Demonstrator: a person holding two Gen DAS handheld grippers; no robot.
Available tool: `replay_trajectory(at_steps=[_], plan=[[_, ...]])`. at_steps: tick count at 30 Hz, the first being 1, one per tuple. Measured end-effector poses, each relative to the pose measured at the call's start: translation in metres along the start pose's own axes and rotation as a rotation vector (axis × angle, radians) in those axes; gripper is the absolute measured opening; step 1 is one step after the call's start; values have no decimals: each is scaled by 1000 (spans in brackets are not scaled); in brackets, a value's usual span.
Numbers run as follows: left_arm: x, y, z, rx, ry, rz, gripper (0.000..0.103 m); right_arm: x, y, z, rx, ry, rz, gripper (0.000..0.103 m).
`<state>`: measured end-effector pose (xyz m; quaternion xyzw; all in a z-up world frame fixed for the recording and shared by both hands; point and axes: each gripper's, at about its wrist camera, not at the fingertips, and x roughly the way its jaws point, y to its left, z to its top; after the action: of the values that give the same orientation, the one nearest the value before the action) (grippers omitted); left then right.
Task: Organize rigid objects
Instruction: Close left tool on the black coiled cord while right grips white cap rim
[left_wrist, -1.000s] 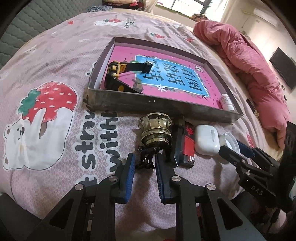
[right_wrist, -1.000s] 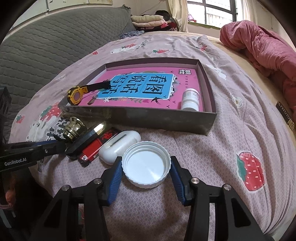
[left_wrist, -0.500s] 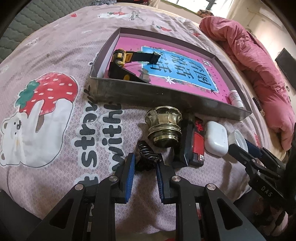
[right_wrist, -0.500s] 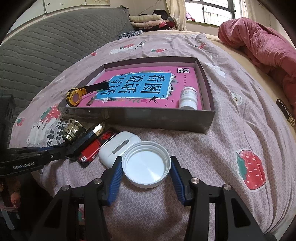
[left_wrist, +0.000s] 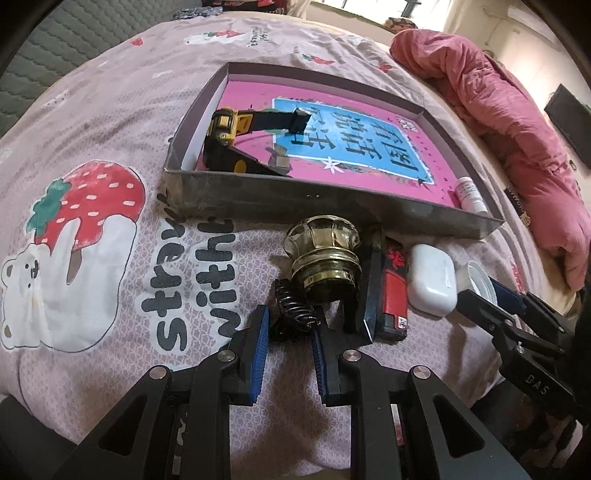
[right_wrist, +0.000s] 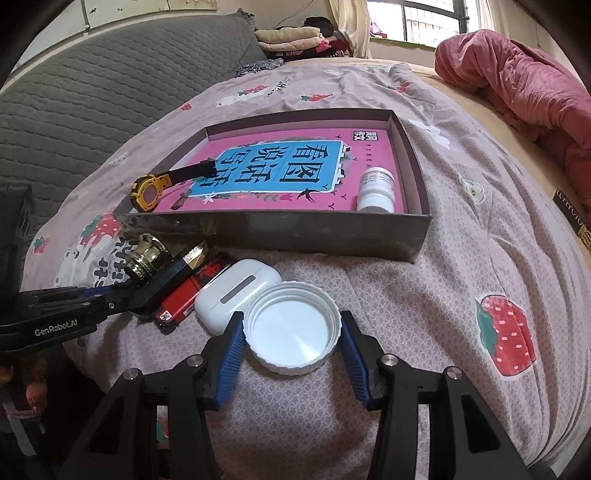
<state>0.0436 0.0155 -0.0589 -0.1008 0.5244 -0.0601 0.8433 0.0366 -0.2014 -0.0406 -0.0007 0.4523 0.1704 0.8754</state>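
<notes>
Left claw (left_wrist: 288, 325) grips black spring clip (left_wrist: 295, 314); hidden from right view.

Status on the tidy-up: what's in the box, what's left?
Done: watch and pill bottle lie in the box. In hand: left gripper around black hair clip, right gripper around white lid. Left: brass knob, lighter, earbud case.
</notes>
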Motion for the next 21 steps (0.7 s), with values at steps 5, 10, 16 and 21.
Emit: replay_trajectory(at_steps=[5, 10, 16, 21], plan=[[-13, -1, -3, 6, -16, -34, 22, -5, 2, 0, -5, -15, 16, 50], [-25, 2, -6, -2, -34, -43, 22, -13, 1, 2, 4, -35, 26, 50], [-35, 2, -4, -1, -57, -45, 22, -22, 5, 5, -18, -72, 9, 50], [-43, -1, -3, 14, -82, -37, 22, -28, 11, 7, -47, -98, -1, 50]])
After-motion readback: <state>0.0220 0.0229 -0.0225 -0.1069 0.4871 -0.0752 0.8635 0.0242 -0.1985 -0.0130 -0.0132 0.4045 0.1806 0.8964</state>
